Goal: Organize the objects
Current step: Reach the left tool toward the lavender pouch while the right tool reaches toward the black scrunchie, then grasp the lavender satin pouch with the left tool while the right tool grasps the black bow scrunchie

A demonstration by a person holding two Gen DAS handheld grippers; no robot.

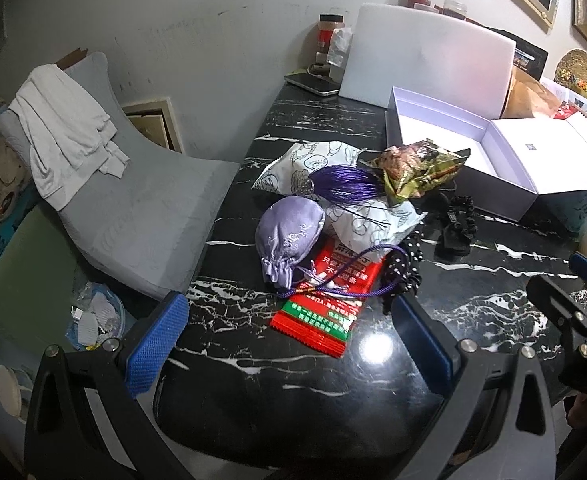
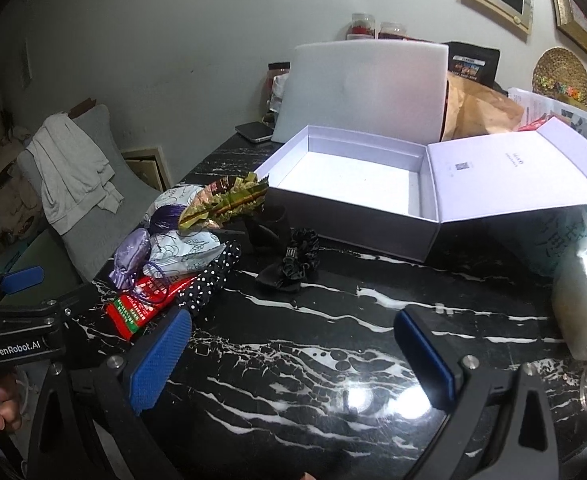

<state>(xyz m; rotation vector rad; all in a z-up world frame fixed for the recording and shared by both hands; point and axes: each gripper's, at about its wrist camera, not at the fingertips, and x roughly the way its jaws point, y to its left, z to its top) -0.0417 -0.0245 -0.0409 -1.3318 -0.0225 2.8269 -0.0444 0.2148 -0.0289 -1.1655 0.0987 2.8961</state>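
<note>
A lilac box (image 2: 357, 184) lies open (lid folded right); just left, a heap: lilac pouch (image 1: 289, 236), red packet (image 1: 325, 312), gold wrapper (image 1: 417, 170), black scrunchie (image 2: 297, 258).

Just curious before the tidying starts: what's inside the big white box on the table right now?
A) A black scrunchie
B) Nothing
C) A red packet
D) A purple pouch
B: the box shows only its bare white floor, while the pouch, scrunchie and red packet all lie on the table outside it.

Left tool (image 1: 289, 344) black frame, blue dimpled pads, silver screws, white "GenRobot.AI" lettering
</note>
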